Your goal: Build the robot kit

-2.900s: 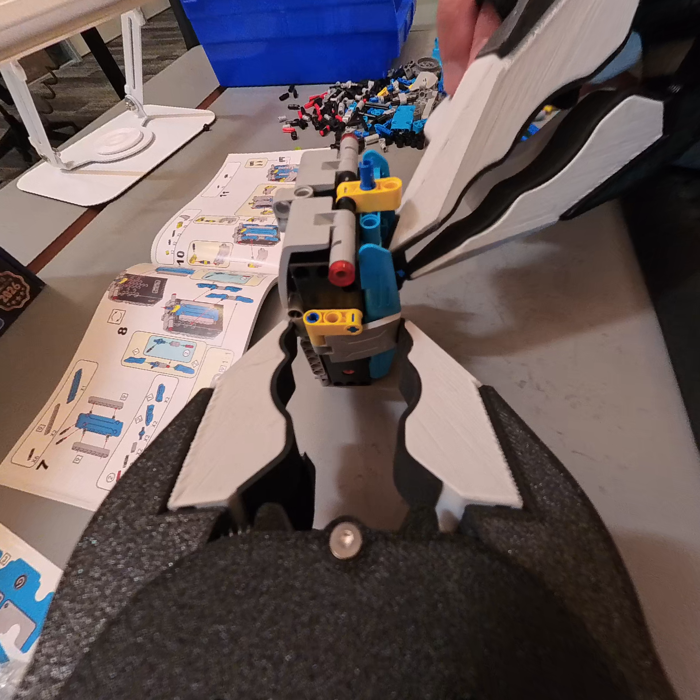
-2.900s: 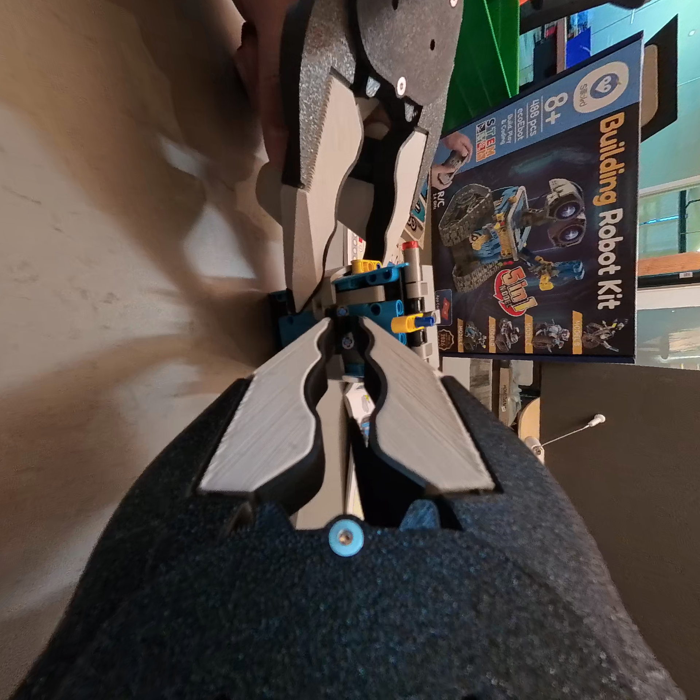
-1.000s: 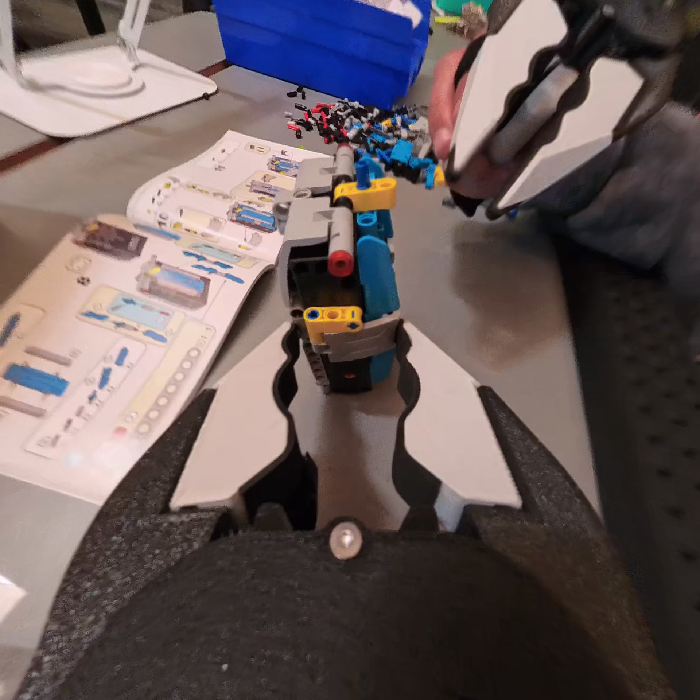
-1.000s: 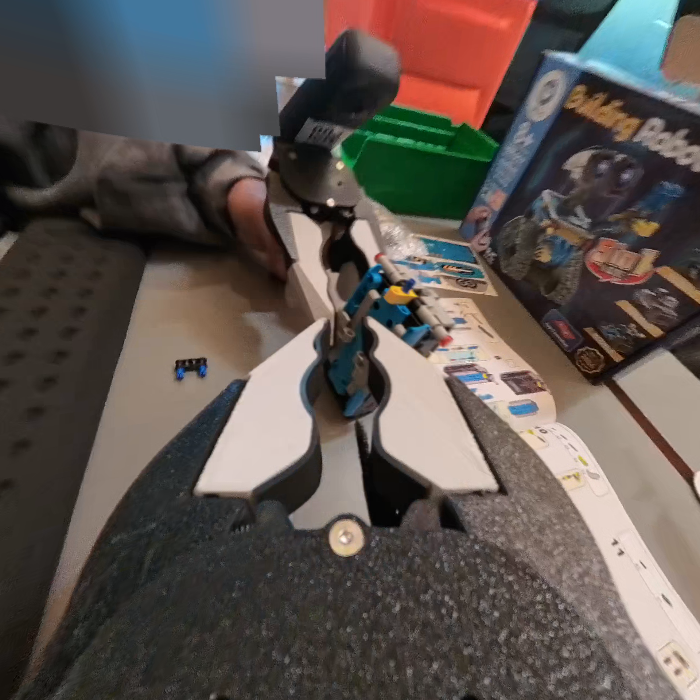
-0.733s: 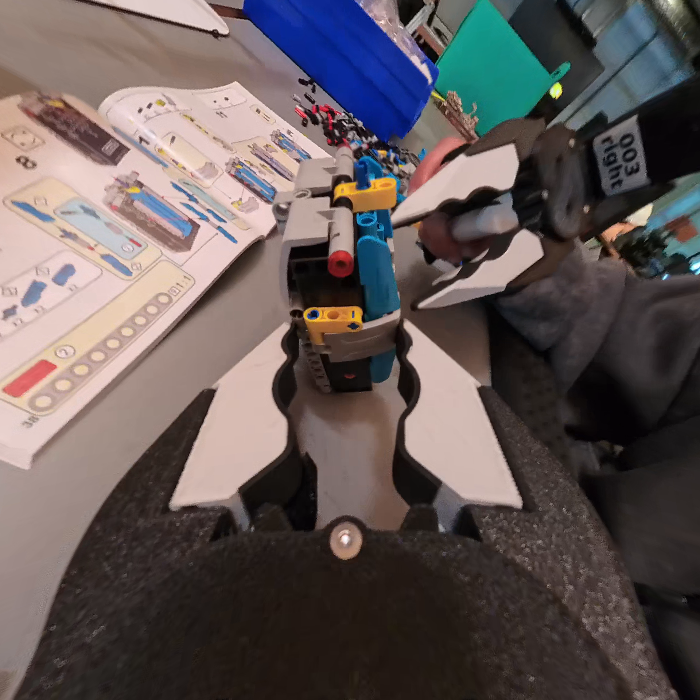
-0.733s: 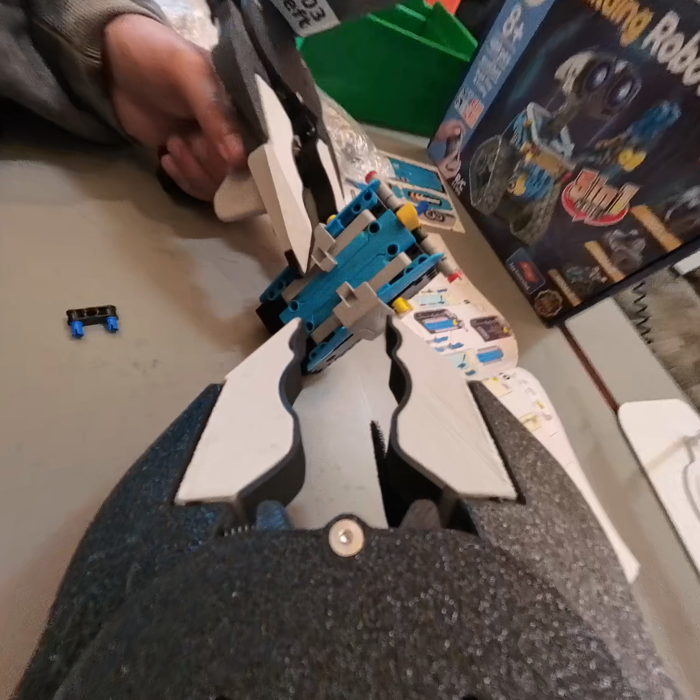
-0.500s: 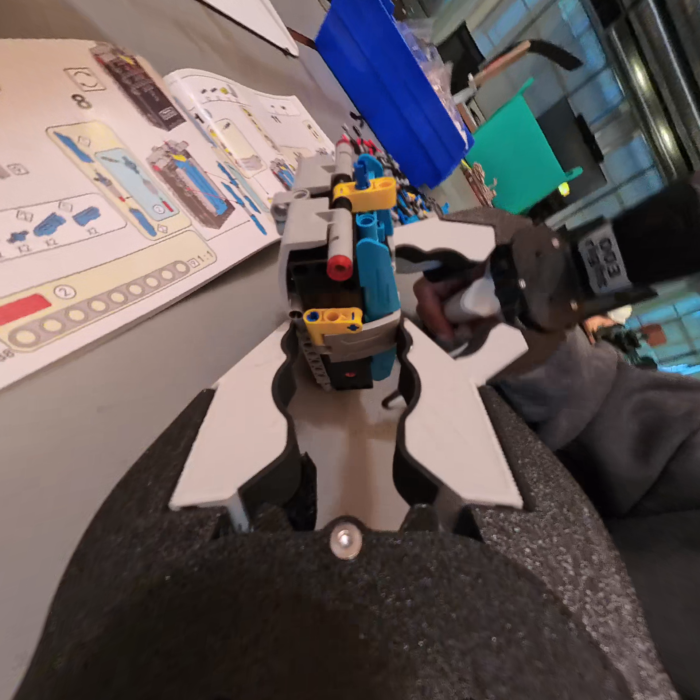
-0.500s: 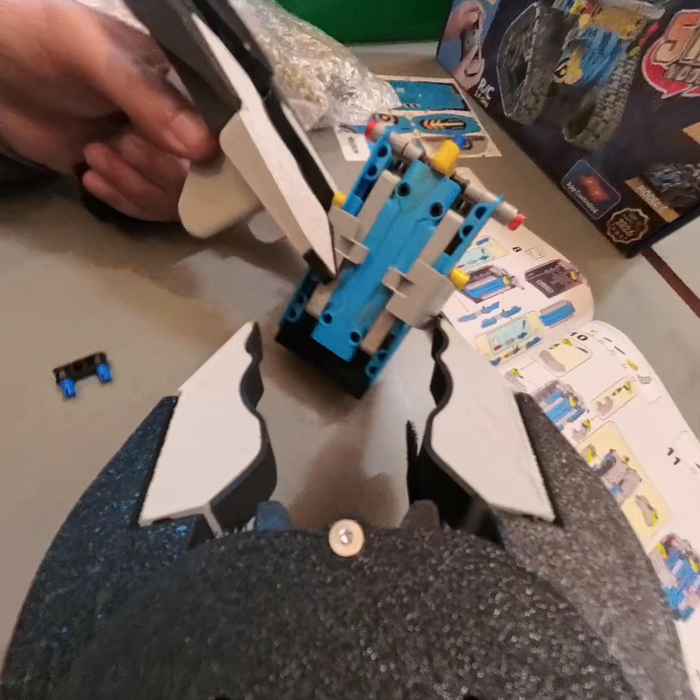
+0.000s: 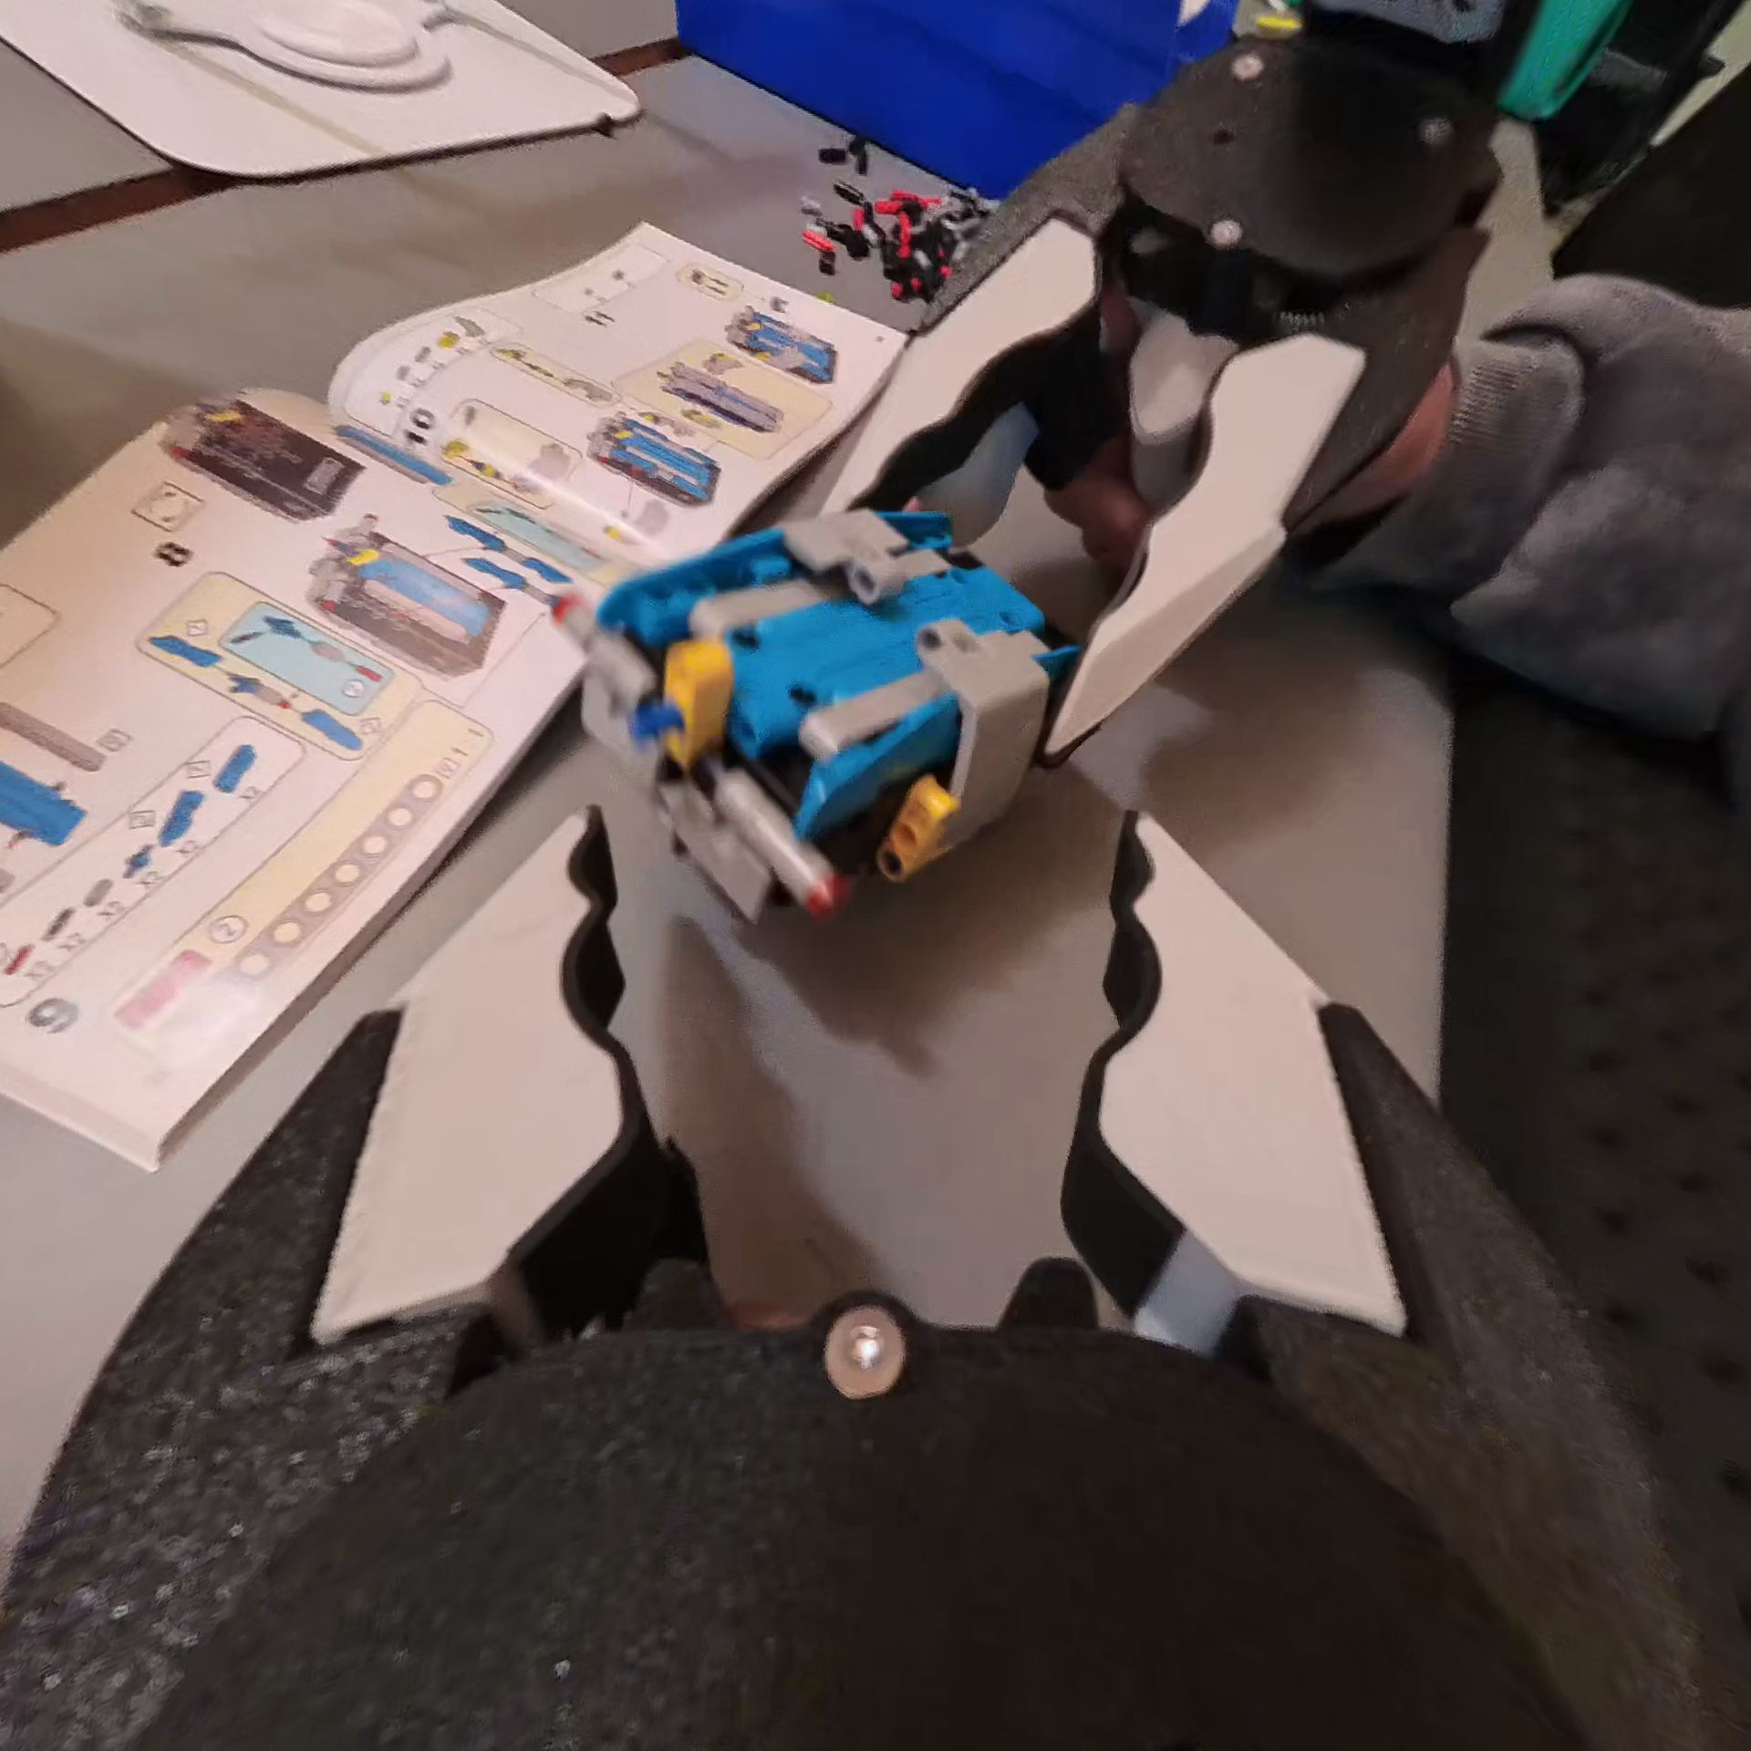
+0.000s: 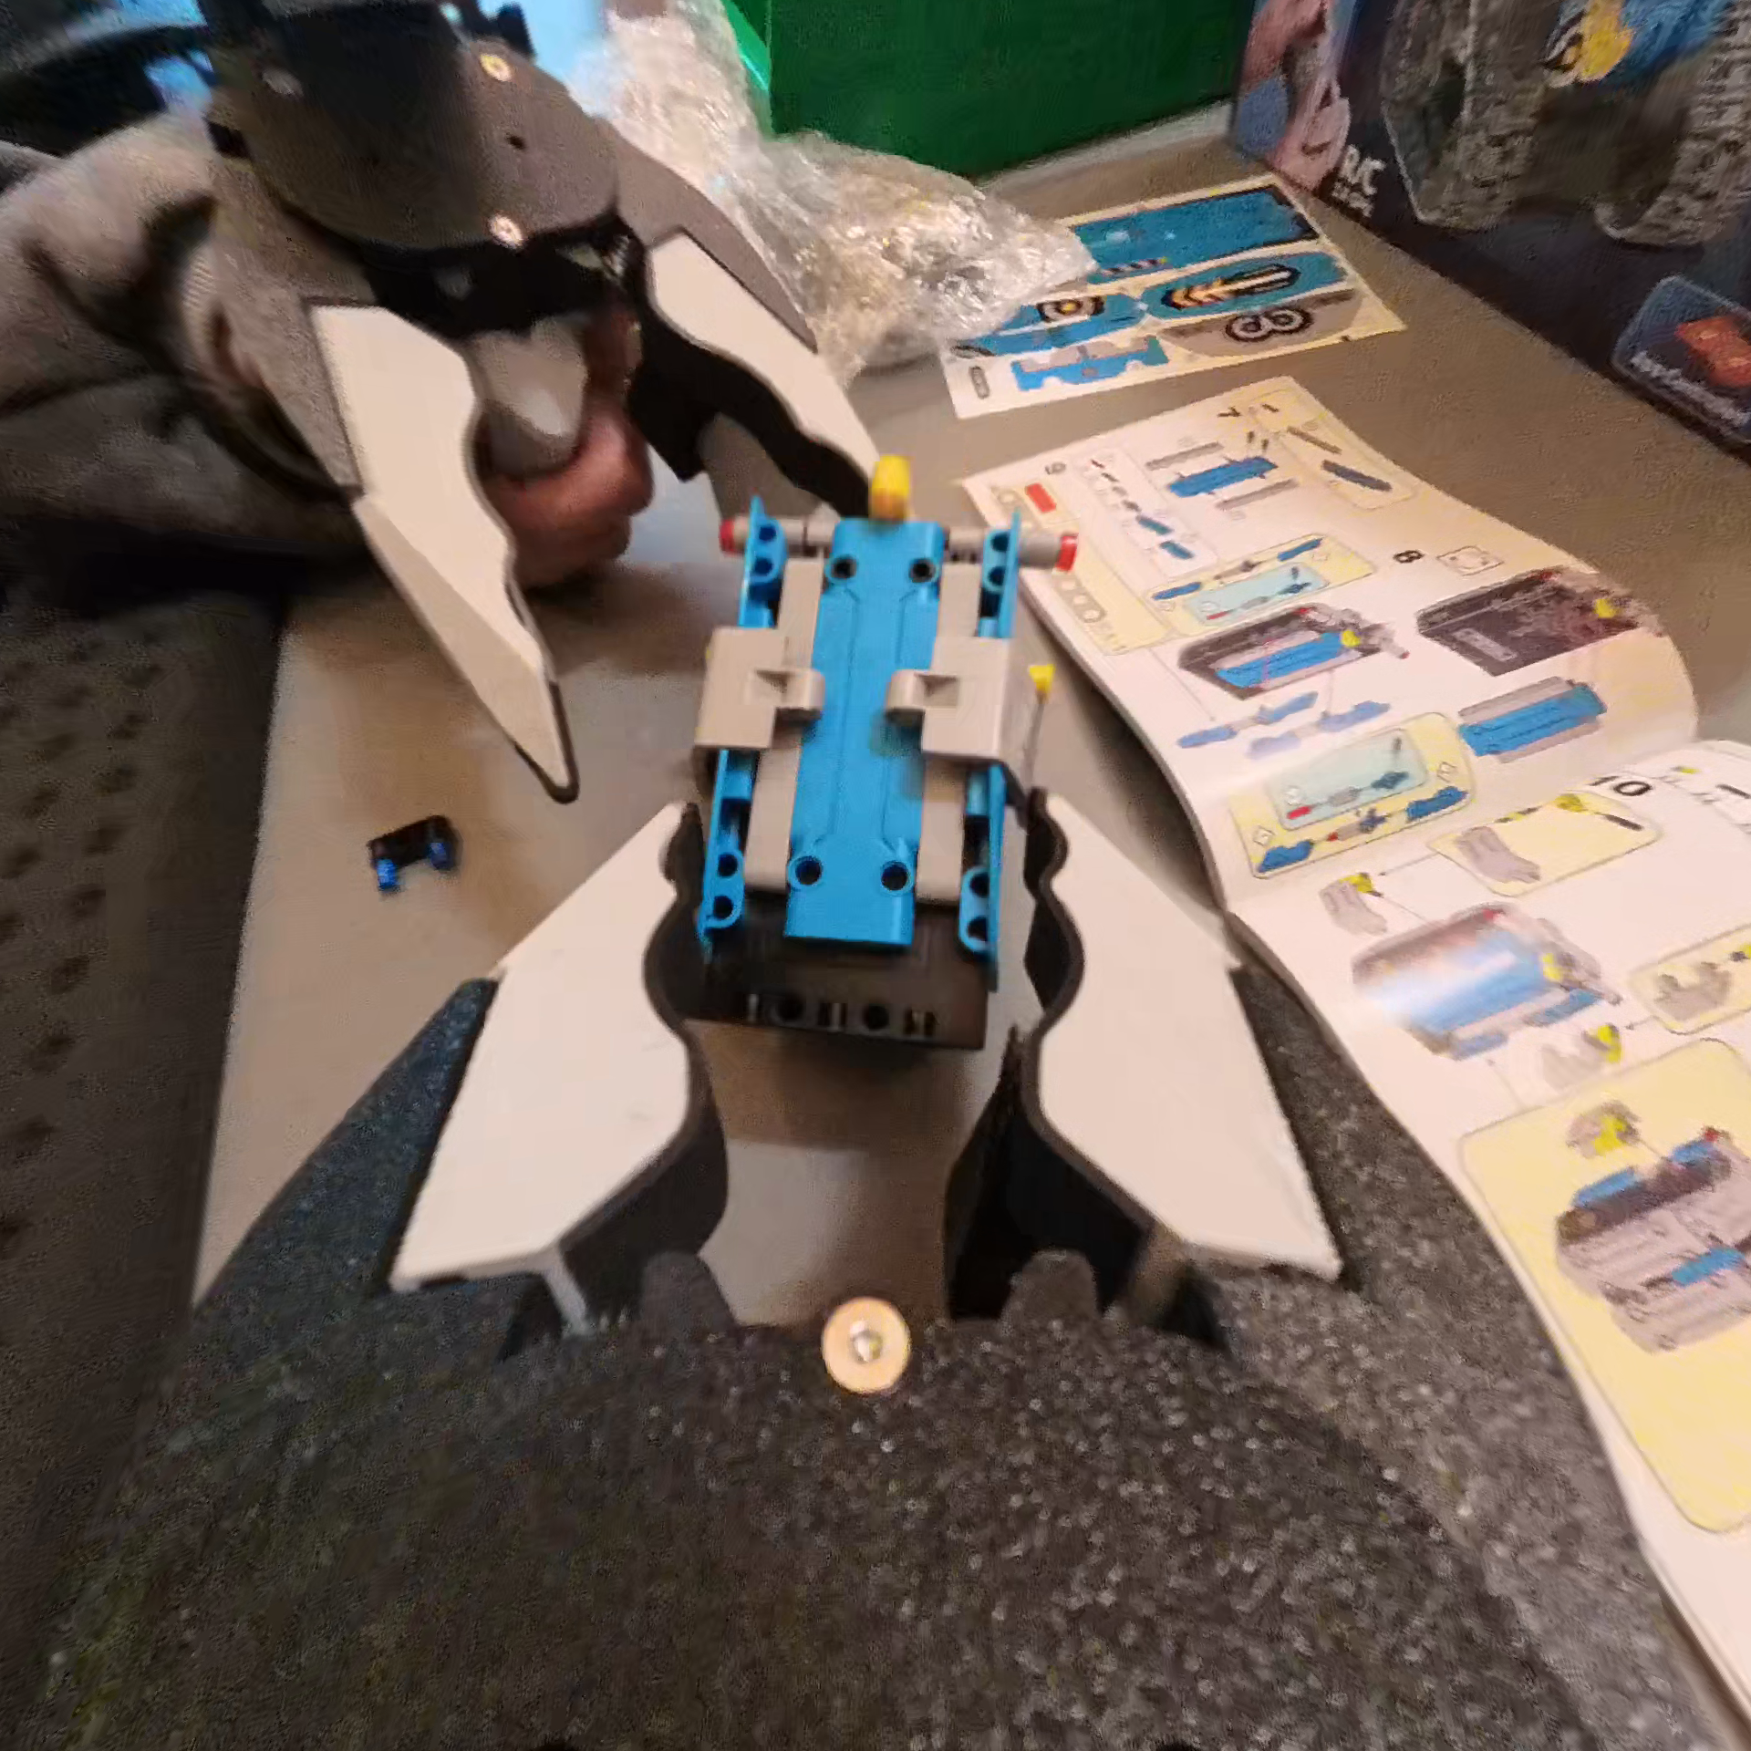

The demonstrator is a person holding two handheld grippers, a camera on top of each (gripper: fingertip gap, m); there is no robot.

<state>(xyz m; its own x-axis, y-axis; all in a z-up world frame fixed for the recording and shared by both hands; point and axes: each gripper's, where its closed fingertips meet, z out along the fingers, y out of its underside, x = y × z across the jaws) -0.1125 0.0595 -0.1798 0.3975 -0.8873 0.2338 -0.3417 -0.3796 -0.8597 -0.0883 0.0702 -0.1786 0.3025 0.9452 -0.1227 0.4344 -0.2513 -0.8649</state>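
A blue, grey and black brick model (image 9: 824, 692) with yellow connectors and red-tipped axles sits low over the grey table. My right gripper (image 10: 857, 815) is shut on it, its fingertips pressing both sides of the model's (image 10: 853, 758) black base. In the left wrist view one right finger (image 9: 1184, 568) lies against the model's far side. My left gripper (image 9: 857, 824) is wide open and empty, its tips just short of the model. It also shows in the right wrist view (image 10: 701, 616), open, beyond and left of the model.
An open instruction booklet (image 9: 332, 663) (image 10: 1421, 758) lies beside the model. A small black piece with blue pins (image 10: 412, 848) lies near a dark perforated mat (image 10: 114, 853). Farther off are a blue bin (image 9: 929, 85), loose small parts (image 9: 891, 227), a sticker sheet (image 10: 1165, 294), a plastic bag (image 10: 853, 218) and a kit box (image 10: 1516, 142).
My left gripper held the model; it has let go, opened wide and drawn back. My right gripper opened, came round the model's base and closed on it.
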